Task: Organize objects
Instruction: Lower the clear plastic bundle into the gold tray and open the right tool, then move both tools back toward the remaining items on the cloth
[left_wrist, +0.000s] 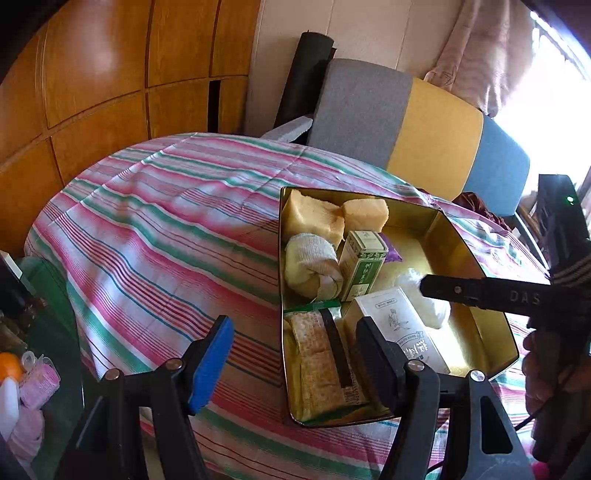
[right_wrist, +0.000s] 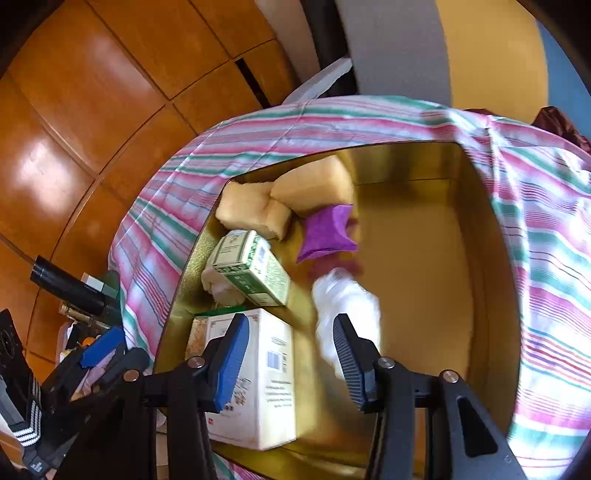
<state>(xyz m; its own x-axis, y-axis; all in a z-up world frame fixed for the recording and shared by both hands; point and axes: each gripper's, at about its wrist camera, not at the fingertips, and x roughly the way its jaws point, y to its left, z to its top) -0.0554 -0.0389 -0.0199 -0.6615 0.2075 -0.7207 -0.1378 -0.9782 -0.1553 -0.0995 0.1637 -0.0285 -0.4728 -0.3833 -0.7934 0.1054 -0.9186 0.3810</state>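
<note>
A gold tin box (left_wrist: 476, 258) (right_wrist: 417, 166) stands on the striped tablecloth. It holds yellow sponges (left_wrist: 314, 218) (right_wrist: 255, 212), a rolled cloth (left_wrist: 310, 266), a green carton (left_wrist: 362, 262) (right_wrist: 255, 269), a white carton (left_wrist: 402, 325) (right_wrist: 258, 376), a cracker pack (left_wrist: 317, 365), a purple sachet (right_wrist: 327, 232) and a white plastic bag (left_wrist: 424, 295) (right_wrist: 347, 302). My left gripper (left_wrist: 295, 354) is open over the tin's near left wall. My right gripper (right_wrist: 288, 354) is open and empty just above the white bag; one of its fingers (left_wrist: 476, 291) shows in the left wrist view.
The table (left_wrist: 166, 236) has a striped pink, green and white cloth. A grey, yellow and blue chair (left_wrist: 417, 129) stands behind it, wooden cabinets (left_wrist: 110, 74) at the left. Small items, an orange (left_wrist: 9, 365) among them, sit at the lower left.
</note>
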